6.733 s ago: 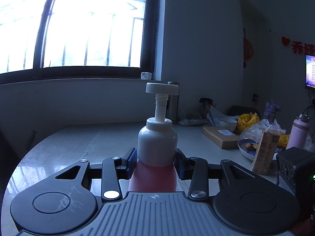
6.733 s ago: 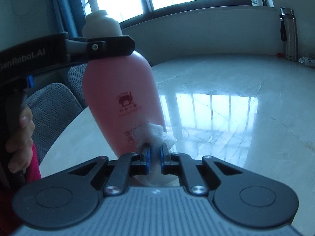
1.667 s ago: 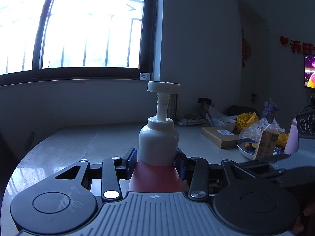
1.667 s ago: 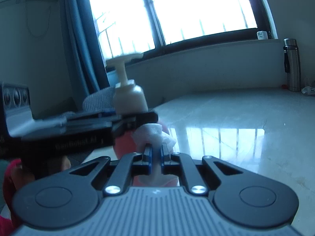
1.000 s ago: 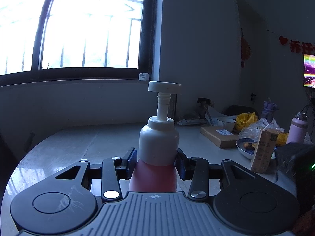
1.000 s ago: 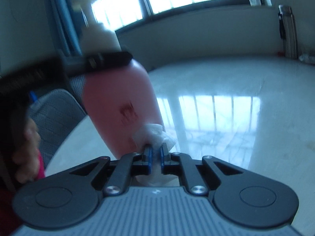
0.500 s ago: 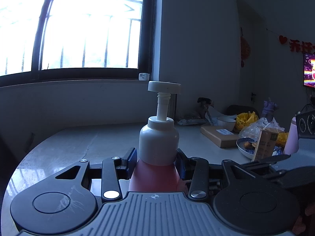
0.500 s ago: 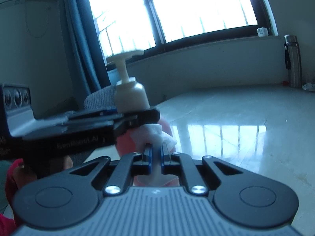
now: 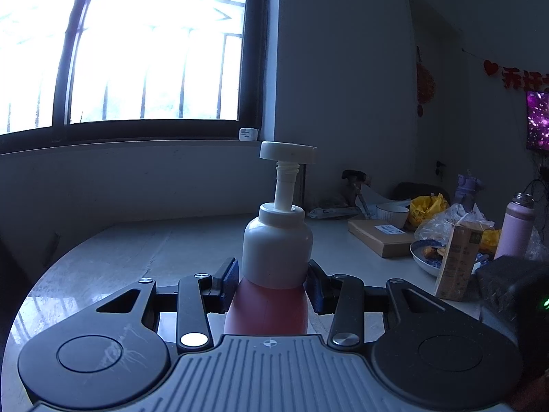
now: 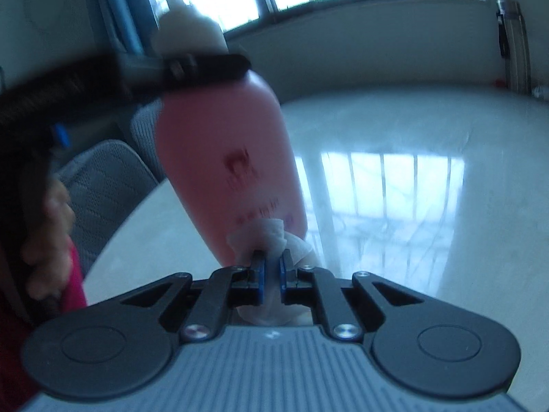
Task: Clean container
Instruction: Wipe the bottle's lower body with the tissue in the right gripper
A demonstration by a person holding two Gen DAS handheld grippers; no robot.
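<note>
Here there is one pink plastic pump bottle with a white cap (image 9: 277,250), standing upright, its long axis vertical and pump head topmost, above the pale glossy stone table (image 9: 120,257). The left gripper (image 9: 271,286) clamps it at the shoulder. The right gripper (image 10: 271,269), nearly closed, pinches one white crumpled wipe (image 10: 274,237) against the bottle's lower side. That view is blurred; the bottle's base is hidden.
</note>
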